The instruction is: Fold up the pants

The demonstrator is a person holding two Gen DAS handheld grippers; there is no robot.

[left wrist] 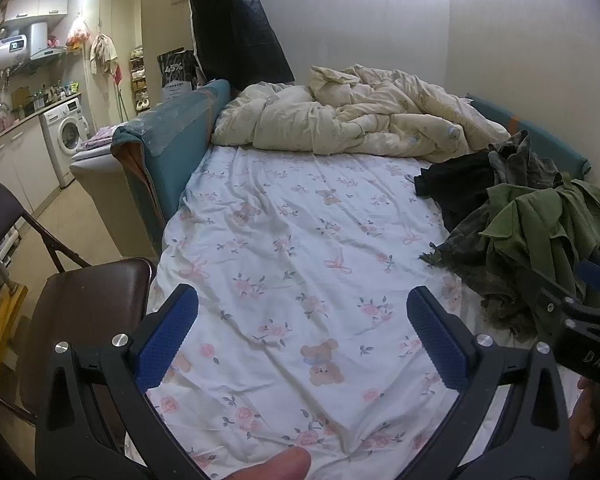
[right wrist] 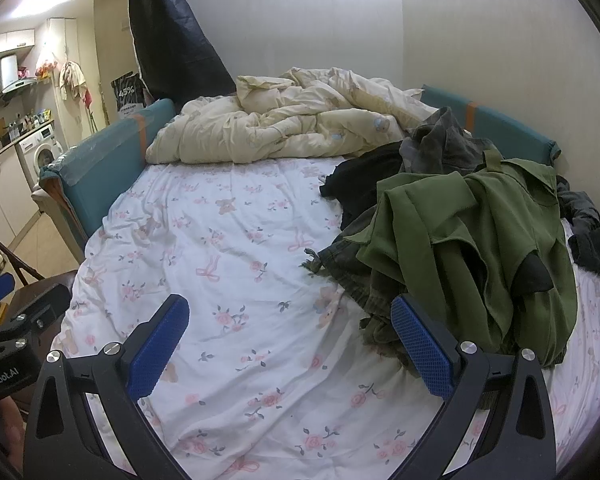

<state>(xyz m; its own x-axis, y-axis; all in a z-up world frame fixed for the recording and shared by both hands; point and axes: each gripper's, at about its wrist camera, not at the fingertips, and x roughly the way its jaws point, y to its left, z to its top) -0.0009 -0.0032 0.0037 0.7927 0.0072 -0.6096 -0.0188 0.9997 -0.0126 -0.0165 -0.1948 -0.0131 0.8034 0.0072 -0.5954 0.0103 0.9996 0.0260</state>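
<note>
Floral bedsheet [left wrist: 300, 240] stretches before us, a cream duvet [right wrist: 284, 120] bunched at its far end (kitchen units off left). Our left gripper [left wrist: 302, 336] and right gripper [right wrist: 290, 334] hover spread, empty. Green pants [right wrist: 480, 248] top the clothes pile [right wrist: 380, 288] at right.

Olive green pants [right wrist: 480, 240] crumpled on top of a heap of clothes, unfolded, legs bunched and draped toward the near side, lying at the right side of the bed on the flowered sheet, same garment in left view [left wrist: 540, 224]
</note>
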